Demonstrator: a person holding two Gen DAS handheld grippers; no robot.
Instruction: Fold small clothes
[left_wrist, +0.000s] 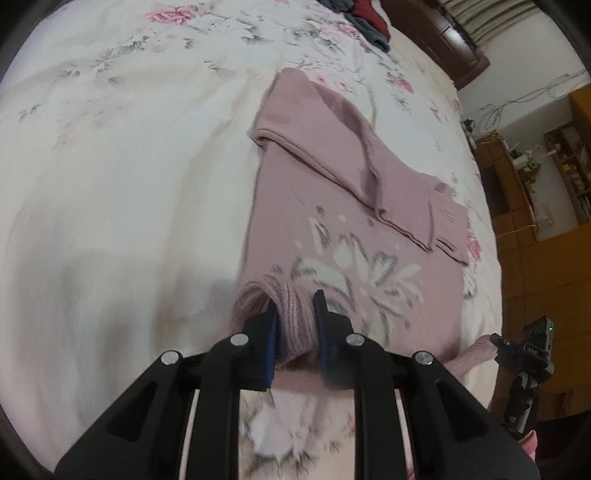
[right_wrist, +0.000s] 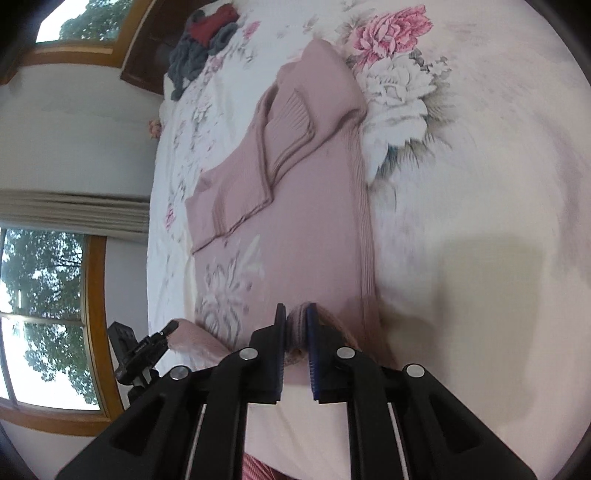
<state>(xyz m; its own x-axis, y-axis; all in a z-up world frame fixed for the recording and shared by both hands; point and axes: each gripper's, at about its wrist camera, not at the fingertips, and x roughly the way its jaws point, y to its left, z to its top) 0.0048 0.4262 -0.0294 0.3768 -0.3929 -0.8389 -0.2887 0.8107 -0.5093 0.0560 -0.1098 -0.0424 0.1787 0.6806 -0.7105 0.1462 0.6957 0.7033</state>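
Sweater (left_wrist: 295, 206) soft, floppy knit, light; left tongs (left_wrist: 295, 317) and right tongs (right_wrist: 295, 321) both clenched on ribbed neckline corners, decent hold spots

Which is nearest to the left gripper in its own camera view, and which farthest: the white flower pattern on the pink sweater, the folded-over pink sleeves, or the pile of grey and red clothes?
1. White flower pattern on the pink knitted sweater, just ahead and right of the left gripper.
2. Folded-over pink sleeves, mid-bed, crossing the sweater.
3. Pile of grey and red clothes, at the bed's far end.
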